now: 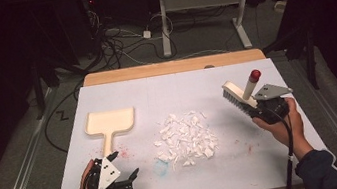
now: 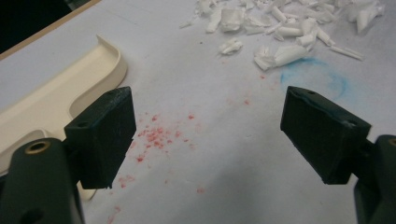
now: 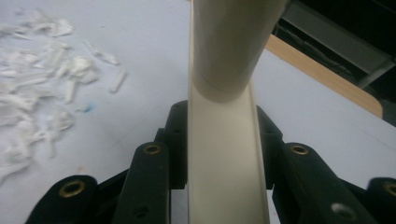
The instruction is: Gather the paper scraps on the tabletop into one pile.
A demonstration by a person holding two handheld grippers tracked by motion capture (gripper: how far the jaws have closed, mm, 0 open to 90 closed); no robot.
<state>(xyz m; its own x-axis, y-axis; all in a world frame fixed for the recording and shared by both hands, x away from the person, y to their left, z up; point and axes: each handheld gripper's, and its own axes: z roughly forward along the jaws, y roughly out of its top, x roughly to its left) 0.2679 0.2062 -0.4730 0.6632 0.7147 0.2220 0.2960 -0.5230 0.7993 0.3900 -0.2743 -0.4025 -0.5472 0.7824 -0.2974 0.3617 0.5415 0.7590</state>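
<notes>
High view: left gripper (image 1: 127,177) at 7 o'clock, jaws apart, empty, just below the dustpan (image 1: 110,123) handle. Paper scraps (image 1: 185,138) heaped at centre. Right gripper (image 1: 264,108) at 3 o'clock clamps the brush (image 1: 237,98), lifted off the table (image 1: 267,160).

Left gripper view: spread jaws, dustpan (image 2: 56,95) at 10 o'clock, scraps (image 2: 280,28) at 1.

Right gripper view: jaws closed on brush (image 3: 226,140); scraps (image 3: 42,84) at 9.

Step looks like pre-sweep; next needs left to grab the dustpan handle.

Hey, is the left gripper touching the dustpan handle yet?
Cannot tell. In the left gripper view the open left gripper has one finger overlapping the dustpan handle, hiding any gap. In the high view it sits right at the handle's end.
</notes>
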